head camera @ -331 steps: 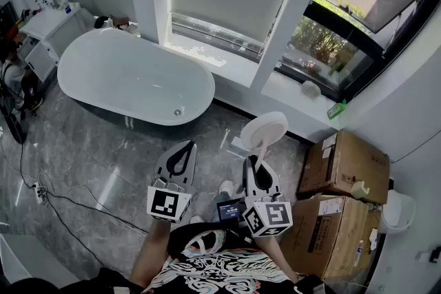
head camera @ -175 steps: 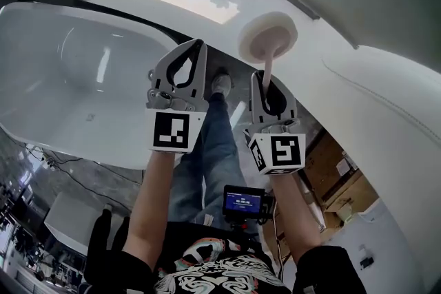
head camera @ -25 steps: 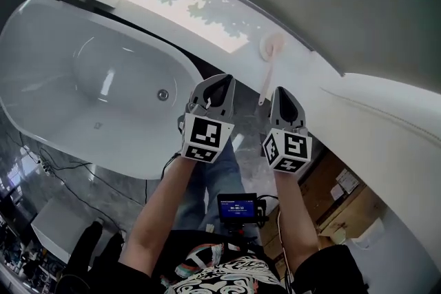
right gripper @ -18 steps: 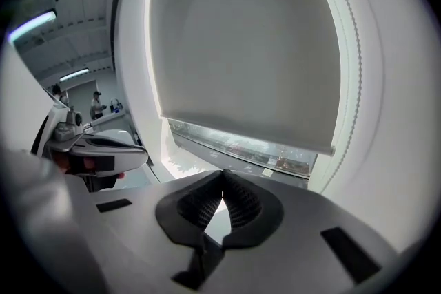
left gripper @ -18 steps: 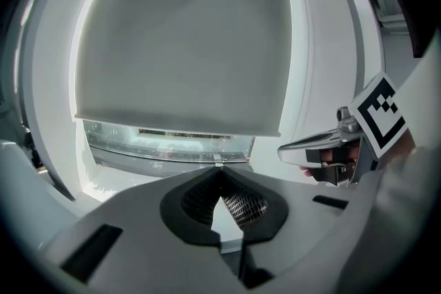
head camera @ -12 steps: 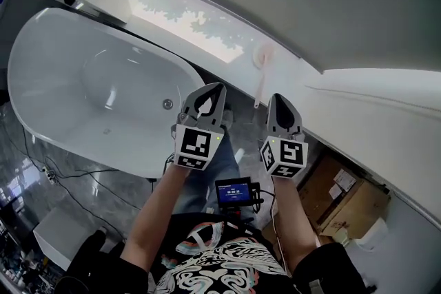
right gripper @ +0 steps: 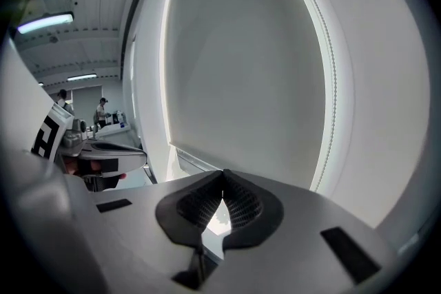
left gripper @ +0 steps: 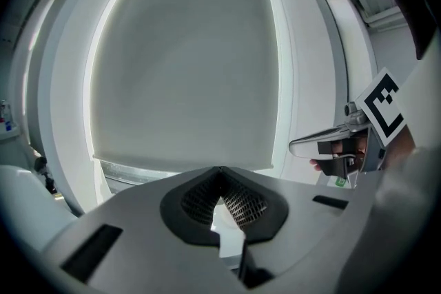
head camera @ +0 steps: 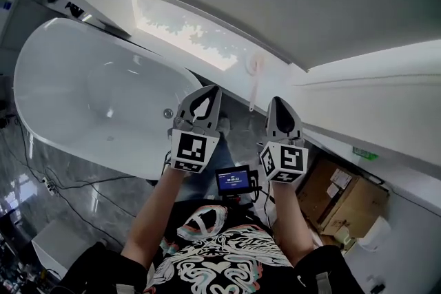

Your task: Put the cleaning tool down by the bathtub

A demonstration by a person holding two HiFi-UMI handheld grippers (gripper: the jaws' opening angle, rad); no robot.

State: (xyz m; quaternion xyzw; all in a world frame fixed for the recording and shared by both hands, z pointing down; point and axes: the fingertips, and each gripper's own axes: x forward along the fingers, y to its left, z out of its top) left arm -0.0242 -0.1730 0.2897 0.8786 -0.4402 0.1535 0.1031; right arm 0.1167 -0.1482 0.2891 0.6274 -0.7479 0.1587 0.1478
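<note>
The cleaning tool point(head camera: 253, 79), a pale round head on a thin handle, leans against the window sill on the floor just past the white bathtub's point(head camera: 89, 100) right end. Nothing holds it. In the head view my left gripper point(head camera: 207, 93) and my right gripper point(head camera: 279, 105) are side by side, nearer to me than the tool and apart from it. The left gripper point(left gripper: 220, 170) is shut and empty, with its tips meeting. The right gripper point(right gripper: 222, 174) is also shut with nothing in it. Both gripper views face the window blind and show neither tool nor tub.
Cardboard boxes point(head camera: 339, 197) stand at the right on the floor. A small screen point(head camera: 233, 180) hangs at the person's chest. Cables point(head camera: 65, 184) trail over the grey floor left of the tub. A white blind point(left gripper: 186, 72) covers the window ahead.
Earlier the right gripper held the tool; it now leans against the sill, let go. Over the last second both shut grippers have risen and drawn away from it.
</note>
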